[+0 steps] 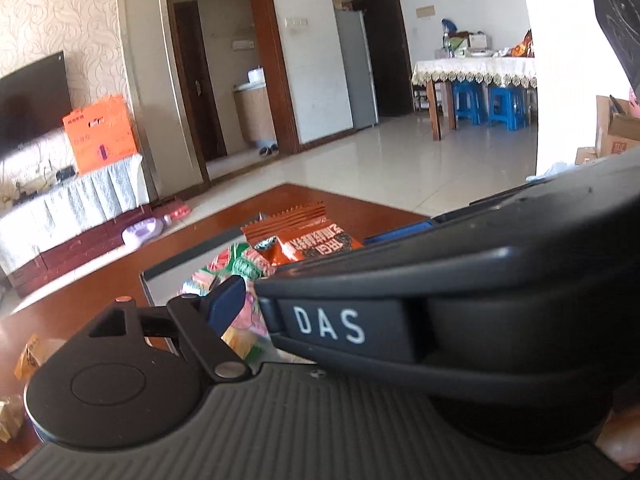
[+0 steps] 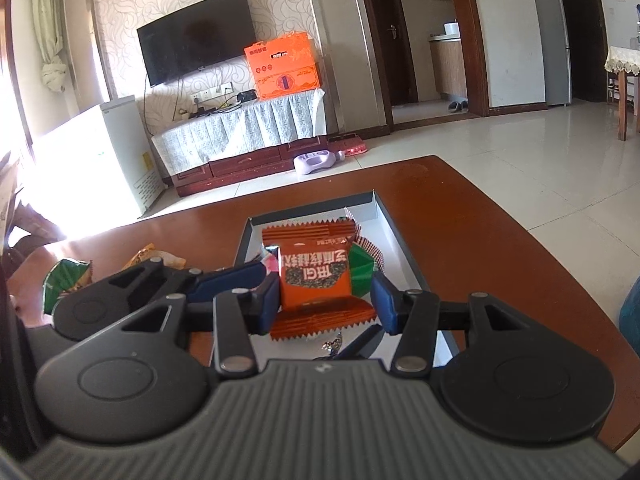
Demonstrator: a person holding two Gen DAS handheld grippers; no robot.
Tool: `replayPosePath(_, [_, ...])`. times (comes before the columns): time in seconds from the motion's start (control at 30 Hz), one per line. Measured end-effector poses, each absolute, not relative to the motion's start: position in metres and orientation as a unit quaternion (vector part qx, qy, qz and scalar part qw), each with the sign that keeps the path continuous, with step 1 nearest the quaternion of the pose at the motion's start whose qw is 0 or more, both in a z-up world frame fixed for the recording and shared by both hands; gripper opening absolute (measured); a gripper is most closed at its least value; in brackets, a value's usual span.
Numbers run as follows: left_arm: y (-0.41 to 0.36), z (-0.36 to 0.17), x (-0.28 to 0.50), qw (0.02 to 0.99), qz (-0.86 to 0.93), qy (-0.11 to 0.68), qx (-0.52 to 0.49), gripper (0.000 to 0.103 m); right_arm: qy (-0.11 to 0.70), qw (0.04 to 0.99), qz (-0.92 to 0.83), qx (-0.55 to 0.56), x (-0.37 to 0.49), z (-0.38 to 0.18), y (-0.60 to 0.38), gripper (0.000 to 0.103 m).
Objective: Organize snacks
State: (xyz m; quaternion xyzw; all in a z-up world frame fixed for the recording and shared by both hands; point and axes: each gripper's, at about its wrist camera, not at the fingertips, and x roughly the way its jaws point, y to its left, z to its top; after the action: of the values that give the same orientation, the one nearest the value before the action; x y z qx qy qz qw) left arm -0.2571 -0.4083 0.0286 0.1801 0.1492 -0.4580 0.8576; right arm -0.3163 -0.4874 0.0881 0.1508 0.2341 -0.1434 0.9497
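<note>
Living-room setting, brown counter point(image 2: 480, 232) filling the lower middle of the right wrist view. Low centre of that view: orange packet point(image 2: 316, 276) lying in the tray point(image 2: 394, 220), on top of other wrapped snacks, a green wrapper point(image 2: 362, 266) peeking out at its right edge. Right hand-held gripper point(image 2: 325, 300) spread wide around the orange packet, left pad point(image 2: 268, 300) touching or nearly touching the packet's left edge, right pad point(image 2: 384, 304) clearly apart from it. Nothing gripped there, by the look of it.

Left hand-held gripper point(image 2: 228, 280) showing at left centre of the right wrist view, just beside the right one's left pad, over the tray's near left corner. Only one pad point(image 1: 226, 304) seen in the left wrist view, the rest hidden behind the right gripper's body crossing the frame; cannot tell whether parted or closed, nor whether holding anything. Same orange packet point(image 1: 308, 236) at centre of that view, pink and green wrappers point(image 1: 240, 280) below it.

Loose snacks point(image 2: 68, 280) at the left edge, on the counter outside the tray.

Likely step: settling or releasing the orange packet in the tray. To do well: lift straight up, pads kept wide so no crimped edge snags and drags the packet off the pile. Mind the crowding of the two grippers; draw one clear before swinging toward the loose snacks at left.
</note>
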Motion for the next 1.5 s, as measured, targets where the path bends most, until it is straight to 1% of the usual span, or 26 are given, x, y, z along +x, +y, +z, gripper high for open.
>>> replayPosePath(0.17, [-0.406, 0.028, -0.253, 0.855, -0.457, 0.158, 0.188, 0.085, 0.24, 0.949, -0.145, 0.147, -0.315, 0.085, -0.487, 0.052])
replayPosePath(0.4, [-0.385, 0.03, -0.255, 0.85, -0.461, 0.15, 0.206, 0.091, 0.253, 0.945, -0.14, 0.151, -0.306, 0.08, -0.487, 0.052])
replayPosePath(0.6, [-0.367, 0.031, -0.251, 0.853, -0.453, 0.151, 0.212, 0.092, 0.266, 0.942, -0.141, 0.147, -0.296, 0.077, -0.479, 0.053])
replayPosePath(1.0, [-0.367, 0.036, -0.253, 0.851, -0.453, 0.151, 0.218, 0.093, 0.276, 0.938, -0.154, 0.141, -0.293, 0.071, -0.478, 0.053])
replayPosePath(1.03, [-0.366, 0.036, -0.253, 0.852, -0.451, 0.15, 0.219, 0.093, 0.272, 0.939, -0.156, 0.14, -0.291, 0.073, -0.477, 0.058])
replayPosePath(1.07, [-0.365, 0.036, -0.252, 0.852, -0.452, 0.151, 0.219, 0.093, 0.268, 0.94, -0.158, 0.14, -0.293, 0.075, -0.476, 0.068])
replayPosePath(1.1, [-0.364, 0.036, -0.252, 0.852, -0.452, 0.152, 0.217, 0.093, 0.263, 0.941, -0.163, 0.14, -0.293, 0.076, -0.476, 0.074])
replayPosePath(1.13, [-0.363, 0.036, -0.251, 0.852, -0.45, 0.153, 0.217, 0.093, 0.257, 0.941, -0.168, 0.139, -0.294, 0.078, -0.475, 0.084])
replayPosePath(1.3, [-0.363, 0.036, -0.249, 0.856, -0.444, 0.152, 0.218, 0.094, 0.214, 0.946, -0.194, 0.145, -0.3, 0.089, -0.471, 0.087])
replayPosePath(1.33, [-0.363, 0.037, -0.248, 0.855, -0.445, 0.153, 0.217, 0.094, 0.203, 0.944, -0.216, 0.142, -0.301, 0.091, -0.47, 0.092])
replayPosePath(1.37, [-0.362, 0.037, -0.247, 0.856, -0.444, 0.153, 0.215, 0.094, 0.199, 0.94, -0.241, 0.139, -0.301, 0.093, -0.468, 0.095])
replayPosePath(1.4, [-0.361, 0.037, -0.247, 0.857, -0.442, 0.153, 0.214, 0.094, 0.198, 0.935, -0.259, 0.138, -0.301, 0.095, -0.467, 0.095])
replayPosePath(1.47, [-0.36, 0.038, -0.245, 0.859, -0.441, 0.153, 0.213, 0.094, 0.185, 0.945, -0.235, 0.136, -0.306, 0.102, -0.468, 0.094])
replayPosePath(1.5, [-0.359, 0.038, -0.245, 0.859, -0.44, 0.153, 0.212, 0.094, 0.148, 0.954, -0.226, 0.129, -0.315, 0.11, -0.466, 0.094])
